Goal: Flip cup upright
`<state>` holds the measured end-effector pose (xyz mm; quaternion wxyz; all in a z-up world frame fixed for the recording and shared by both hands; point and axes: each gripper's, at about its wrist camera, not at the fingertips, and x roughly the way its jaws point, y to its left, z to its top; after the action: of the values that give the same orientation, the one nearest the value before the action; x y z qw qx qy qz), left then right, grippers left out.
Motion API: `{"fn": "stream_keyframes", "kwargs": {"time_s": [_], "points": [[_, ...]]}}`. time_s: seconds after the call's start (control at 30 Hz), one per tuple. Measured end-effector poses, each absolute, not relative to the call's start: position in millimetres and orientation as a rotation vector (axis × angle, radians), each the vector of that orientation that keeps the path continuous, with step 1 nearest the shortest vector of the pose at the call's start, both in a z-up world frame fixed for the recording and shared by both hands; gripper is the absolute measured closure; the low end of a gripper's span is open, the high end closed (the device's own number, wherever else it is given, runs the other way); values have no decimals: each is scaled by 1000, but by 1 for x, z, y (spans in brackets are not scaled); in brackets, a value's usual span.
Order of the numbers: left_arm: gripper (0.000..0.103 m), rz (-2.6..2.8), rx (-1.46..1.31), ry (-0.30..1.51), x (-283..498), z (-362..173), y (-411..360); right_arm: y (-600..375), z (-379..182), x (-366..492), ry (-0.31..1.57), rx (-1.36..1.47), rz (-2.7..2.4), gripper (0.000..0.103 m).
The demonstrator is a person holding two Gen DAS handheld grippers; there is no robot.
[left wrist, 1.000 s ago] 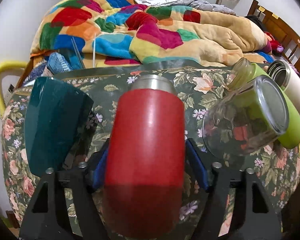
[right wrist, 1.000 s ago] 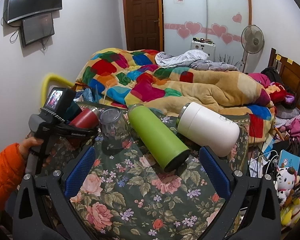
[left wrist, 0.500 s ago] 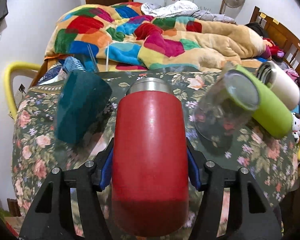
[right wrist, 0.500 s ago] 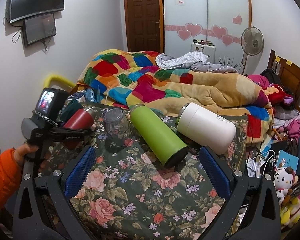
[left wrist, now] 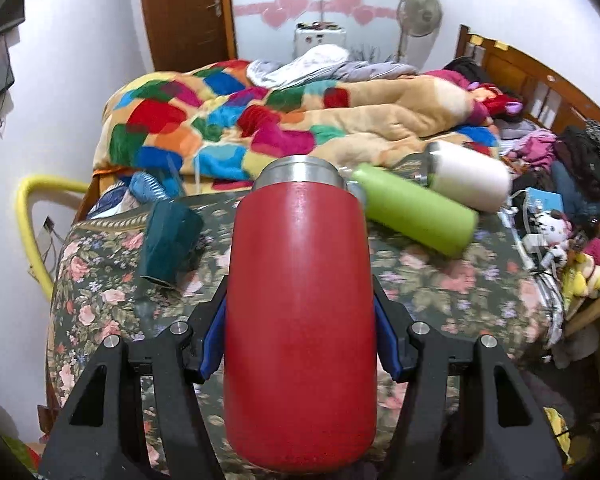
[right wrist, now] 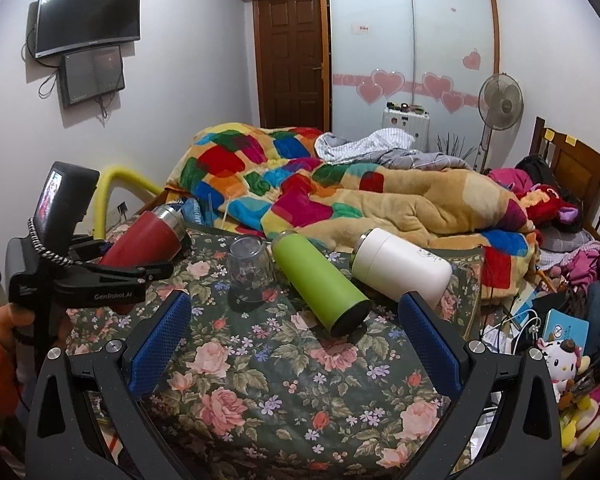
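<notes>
The only legible text was "GenRobot.AI", printed in pale letters along the black side of the left gripper (right wrist: pixel 140 258), at about nine o'clock in the right wrist view. A small red-and-white sticker (right wrist: pixel 363 28) on the wardrobe door carried marks too small to read.

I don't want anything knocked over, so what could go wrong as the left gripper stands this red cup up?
The red cup is held tilted in the left gripper; it may slip on its smooth wall. The glass and green bottle lie close and could be bumped. The soft flowered cover may let it topple.
</notes>
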<state>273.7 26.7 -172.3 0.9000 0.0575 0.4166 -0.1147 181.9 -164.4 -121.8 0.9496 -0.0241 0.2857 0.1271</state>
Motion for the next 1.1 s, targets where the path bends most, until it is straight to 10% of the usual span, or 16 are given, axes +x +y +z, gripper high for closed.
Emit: {"fn": "stream_keyframes", "kwargs": {"time_s": [1.1], "points": [[42, -404, 209, 1096, 280, -295, -105, -219, -173, 196, 730, -19, 154, 0]]}}
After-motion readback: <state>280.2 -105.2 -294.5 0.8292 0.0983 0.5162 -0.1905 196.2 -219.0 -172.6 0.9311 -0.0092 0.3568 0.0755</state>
